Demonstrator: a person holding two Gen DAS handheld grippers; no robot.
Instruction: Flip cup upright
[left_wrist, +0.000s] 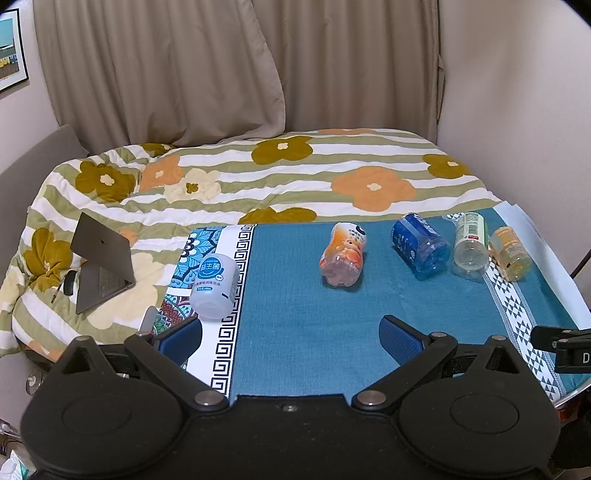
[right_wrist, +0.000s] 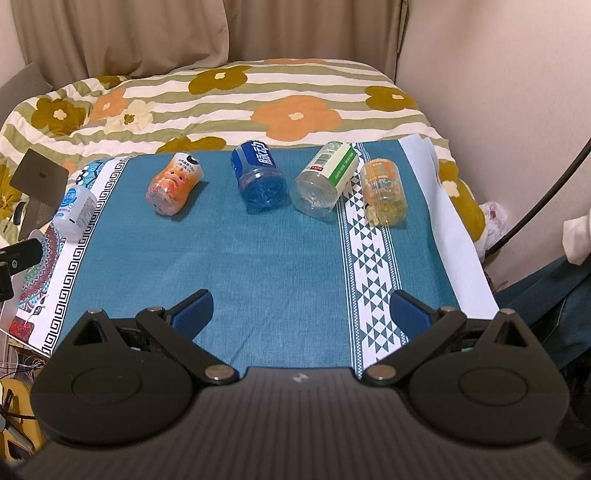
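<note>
Several cut plastic bottle cups lie on their sides in a row on the teal cloth (left_wrist: 303, 325) (right_wrist: 258, 258): a white one (left_wrist: 216, 288) (right_wrist: 74, 212) at far left, an orange one (left_wrist: 343, 254) (right_wrist: 173, 184), a blue one (left_wrist: 421, 245) (right_wrist: 258, 177), a clear one with a green label (left_wrist: 469, 242) (right_wrist: 325, 181), and a yellow one (left_wrist: 511, 253) (right_wrist: 384, 194) at far right. My left gripper (left_wrist: 291, 338) is open and empty, near the table's front, just right of the white cup. My right gripper (right_wrist: 301, 308) is open and empty, well short of the row.
A bed with a flowered quilt (left_wrist: 258, 173) (right_wrist: 258, 99) lies behind the table. An open laptop (left_wrist: 101, 262) (right_wrist: 37, 184) sits on the quilt at left. Curtains (left_wrist: 166, 66) and a wall stand behind. A black stand part (left_wrist: 565, 345) pokes in at right.
</note>
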